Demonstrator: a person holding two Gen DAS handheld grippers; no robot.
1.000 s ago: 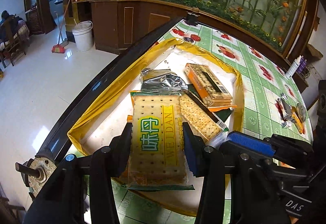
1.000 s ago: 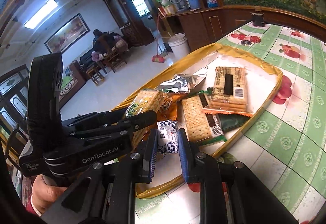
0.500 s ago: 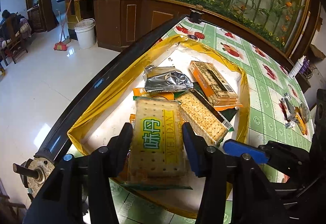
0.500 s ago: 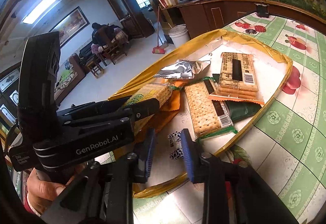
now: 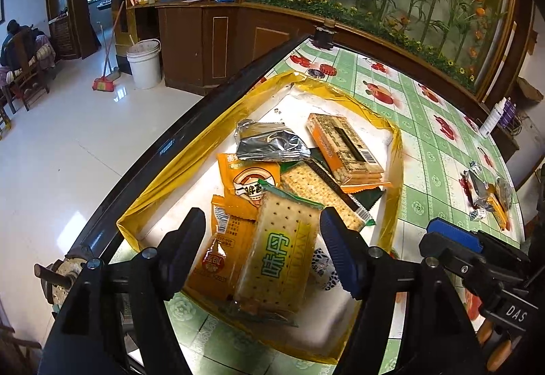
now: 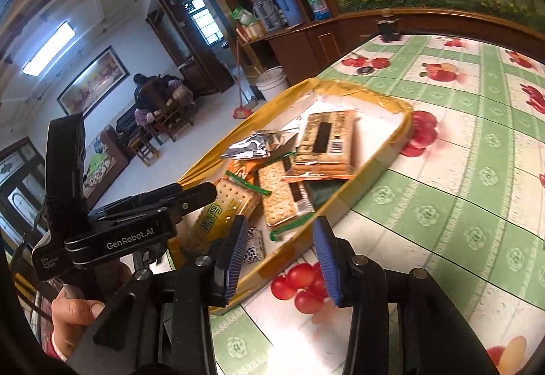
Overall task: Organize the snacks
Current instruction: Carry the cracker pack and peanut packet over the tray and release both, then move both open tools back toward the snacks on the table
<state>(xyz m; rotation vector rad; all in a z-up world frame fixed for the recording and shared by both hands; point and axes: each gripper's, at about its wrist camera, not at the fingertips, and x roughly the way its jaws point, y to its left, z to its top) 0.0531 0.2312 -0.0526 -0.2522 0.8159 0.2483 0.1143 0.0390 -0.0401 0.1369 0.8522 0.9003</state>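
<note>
1. A yellow-rimmed tray (image 5: 396,150) sits at the worktop's (image 6: 477,143) left edge and holds the snacks: a silver foil pouch (image 5: 269,145) at the far end, an orange-edged biscuit pack (image 5: 344,148) with its barcode up, a green-edged cracker pack (image 5: 320,192), 2 orange sachets (image 5: 250,184), and the yellow-green cracker packet (image 5: 279,255) nearest the front rim.
2. The cracker packet's long axis runs front-to-back along the tray, its far end propped on the sachets.
3. The left gripper (image 5: 264,252) is spread wide — its fingers flank the cracker packet with gaps on both sides, gripping nothing.
4. The right gripper (image 6: 277,259) is also wide apart and empty, hanging over the tray's front right corner.
5. Only the left wrist view shows a cluster of loose snacks (image 5: 487,192) at the worktop's right edge; only the right wrist view shows the hand (image 6: 73,317) holding the left gripper.
6. A small patterned candy (image 5: 323,267) lies just right of the cracker packet.
</note>
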